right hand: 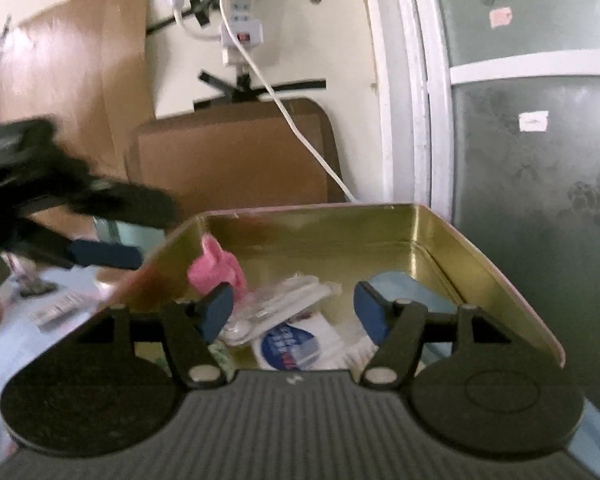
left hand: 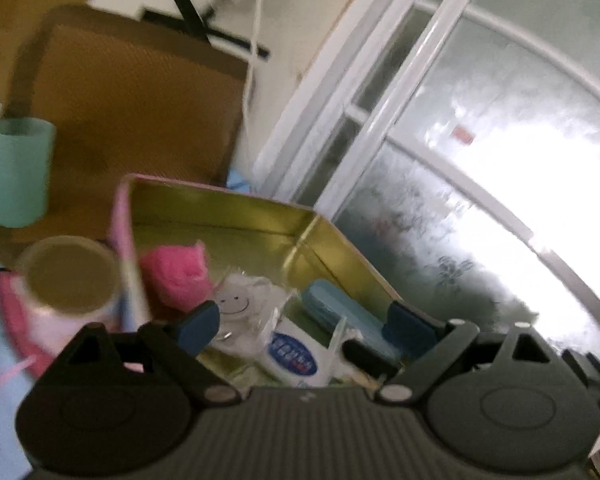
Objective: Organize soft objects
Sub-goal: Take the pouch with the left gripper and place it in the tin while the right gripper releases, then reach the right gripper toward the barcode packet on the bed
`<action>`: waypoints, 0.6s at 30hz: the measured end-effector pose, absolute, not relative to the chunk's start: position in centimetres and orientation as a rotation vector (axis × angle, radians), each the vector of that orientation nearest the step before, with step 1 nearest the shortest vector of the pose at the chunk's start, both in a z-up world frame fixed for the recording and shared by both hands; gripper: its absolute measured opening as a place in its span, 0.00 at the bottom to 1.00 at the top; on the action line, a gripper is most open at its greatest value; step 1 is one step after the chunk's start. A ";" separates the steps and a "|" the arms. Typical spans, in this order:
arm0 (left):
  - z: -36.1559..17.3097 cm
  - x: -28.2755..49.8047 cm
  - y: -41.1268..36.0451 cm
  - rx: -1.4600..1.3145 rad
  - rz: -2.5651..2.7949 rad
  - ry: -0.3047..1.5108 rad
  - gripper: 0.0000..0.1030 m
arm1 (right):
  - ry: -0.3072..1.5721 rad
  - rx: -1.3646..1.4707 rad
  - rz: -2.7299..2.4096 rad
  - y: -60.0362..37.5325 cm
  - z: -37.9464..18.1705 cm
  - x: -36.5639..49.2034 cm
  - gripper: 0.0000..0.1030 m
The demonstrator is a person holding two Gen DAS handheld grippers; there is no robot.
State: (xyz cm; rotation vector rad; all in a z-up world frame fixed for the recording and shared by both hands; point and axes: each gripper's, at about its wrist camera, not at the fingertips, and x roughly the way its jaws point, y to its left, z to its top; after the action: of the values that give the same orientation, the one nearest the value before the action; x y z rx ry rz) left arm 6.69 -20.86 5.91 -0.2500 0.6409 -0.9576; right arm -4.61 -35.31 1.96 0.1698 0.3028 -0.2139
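Empty parted tongs (right hand: pixel 294 314) above tin (right hand: pixel 480 248)

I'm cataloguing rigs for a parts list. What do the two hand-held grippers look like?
Both match: the left hand-held gripper and right hand-held gripper have a grey ribbed body, two round black discs, black link arms with pale rivets, and blue pads.

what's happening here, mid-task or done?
Mid-task, by the look of it. Both grippers hang open over a gold-lined tin, holding nothing. The left hand-held gripper and right hand-held gripper face its contents: a pink fluffy piece, a blue case, and clear-wrapped packets.
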 end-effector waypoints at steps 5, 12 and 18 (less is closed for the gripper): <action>5.1 4.9 -11.2 -0.277 -0.845 0.582 0.92 | 0.255 0.196 -0.107 -32.9 3.8 -4.8 0.44; 1.2 4.2 -0.8 -0.281 -0.606 0.623 0.92 | 0.387 0.227 0.214 -25.5 4.7 0.0 0.31; 0.0 4.5 2.6 -0.394 -0.562 0.593 0.92 | 0.573 0.301 0.277 -20.2 2.8 6.6 0.33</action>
State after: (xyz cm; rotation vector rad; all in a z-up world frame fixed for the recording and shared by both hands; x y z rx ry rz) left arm 4.52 2.57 -0.01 -0.3941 0.5931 -0.5625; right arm 6.63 -20.17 2.82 0.3008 0.5732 0.2771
